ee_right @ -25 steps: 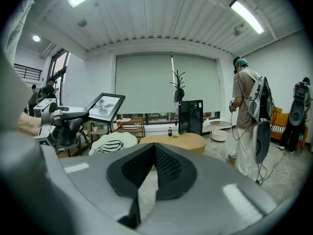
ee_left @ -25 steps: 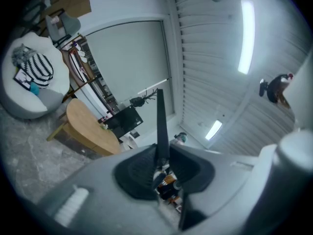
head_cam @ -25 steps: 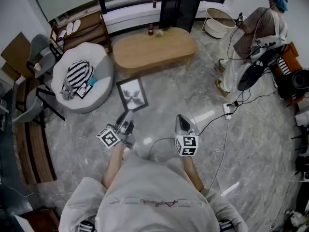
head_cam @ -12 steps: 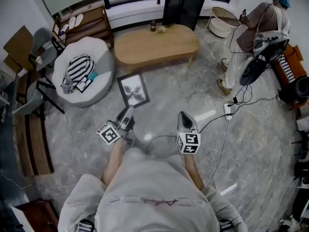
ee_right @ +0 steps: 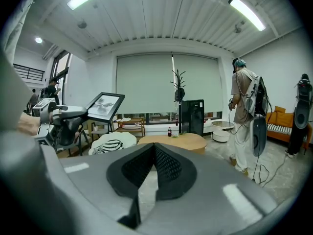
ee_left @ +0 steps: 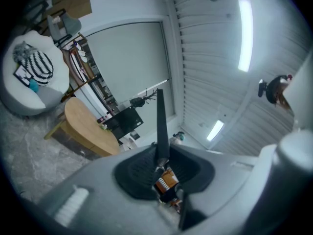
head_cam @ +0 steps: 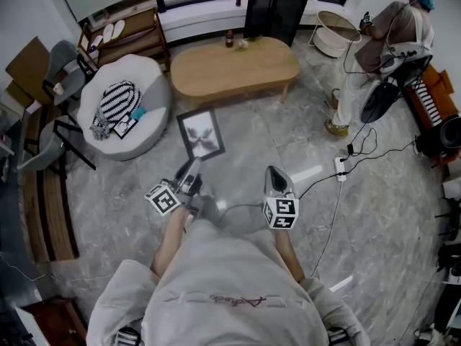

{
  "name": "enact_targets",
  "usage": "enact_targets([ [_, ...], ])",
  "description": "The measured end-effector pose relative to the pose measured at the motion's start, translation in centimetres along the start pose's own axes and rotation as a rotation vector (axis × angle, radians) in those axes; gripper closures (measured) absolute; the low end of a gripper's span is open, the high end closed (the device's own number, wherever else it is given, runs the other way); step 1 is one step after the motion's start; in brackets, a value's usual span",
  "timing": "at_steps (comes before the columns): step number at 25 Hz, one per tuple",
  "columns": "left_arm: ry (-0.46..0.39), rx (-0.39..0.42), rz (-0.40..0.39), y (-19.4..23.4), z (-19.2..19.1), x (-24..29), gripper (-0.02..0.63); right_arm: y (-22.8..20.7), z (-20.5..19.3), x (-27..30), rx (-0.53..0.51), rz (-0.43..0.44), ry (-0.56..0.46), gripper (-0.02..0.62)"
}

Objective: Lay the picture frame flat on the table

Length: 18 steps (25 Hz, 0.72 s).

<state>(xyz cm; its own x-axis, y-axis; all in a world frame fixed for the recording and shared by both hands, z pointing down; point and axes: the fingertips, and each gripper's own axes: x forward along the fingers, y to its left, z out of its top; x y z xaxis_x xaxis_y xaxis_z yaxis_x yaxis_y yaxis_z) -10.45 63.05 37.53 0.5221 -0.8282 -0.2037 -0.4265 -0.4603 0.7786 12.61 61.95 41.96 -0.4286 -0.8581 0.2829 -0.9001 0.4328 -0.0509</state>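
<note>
My left gripper is shut on the lower edge of the black picture frame, which I hold above the marble floor with its leaf print facing up. In the left gripper view the frame shows edge-on as a thin dark bar rising from between the pads. The right gripper view shows the frame tilted, with the left gripper under it. My right gripper is shut and empty, its pads meeting at the tips. The oval wooden table stands ahead, beyond the frame.
A small bottle and a little plant stand on the table's far edge. A white beanbag with a striped bag lies left. A person stands at the right, with cables and a power strip on the floor.
The frame and both grippers have drifted slightly forward towards the table. The grip on the frame is unchanged.
</note>
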Motion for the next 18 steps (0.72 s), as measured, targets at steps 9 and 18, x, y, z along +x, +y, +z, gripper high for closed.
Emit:
enact_targets([
  [9, 0.004, -0.016, -0.016, 2.0, 1.1, 2.8, 0.537, -0.9, 0.6, 3.3, -0.011, -0.001, 0.008, 0.591],
  [18, 0.005, -0.023, -0.020, 5.9, 3.8, 7.6, 0.537, -2.7, 2.4, 9.4, -0.019, 0.000, 0.012, 0.592],
])
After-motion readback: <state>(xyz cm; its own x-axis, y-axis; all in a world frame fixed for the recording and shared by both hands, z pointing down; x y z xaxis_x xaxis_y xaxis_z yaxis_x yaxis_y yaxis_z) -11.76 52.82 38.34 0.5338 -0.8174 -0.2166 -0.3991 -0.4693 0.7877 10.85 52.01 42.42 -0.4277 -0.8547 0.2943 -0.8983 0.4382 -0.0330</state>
